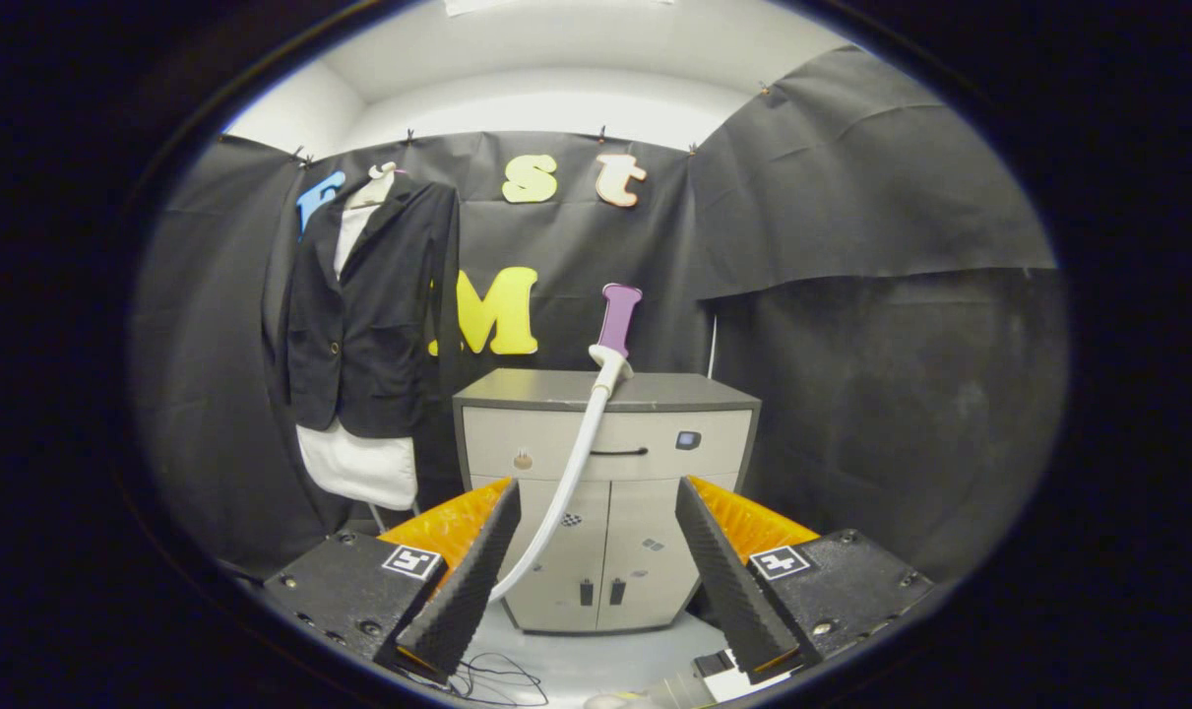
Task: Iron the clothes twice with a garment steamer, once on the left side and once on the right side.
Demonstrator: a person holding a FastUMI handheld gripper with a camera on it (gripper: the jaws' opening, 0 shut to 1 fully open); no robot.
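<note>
A dark blazer (364,315) over a white shirt hangs on a mannequin form, beyond and to the left of my fingers. The garment steamer head (617,325) has a purple handle and stands upright on top of a grey cabinet (605,492), straight ahead beyond the fingers. Its white hose (568,483) curves down in front of the cabinet and passes behind my left finger. My gripper (596,571) is open, with nothing between its fingers, well short of the steamer.
The cabinet has a drawer and two doors and stands against the black cloth wall. Thin cables (492,679) lie on the pale floor below the fingers. A white and grey object (674,694) lies on the floor beside the right finger.
</note>
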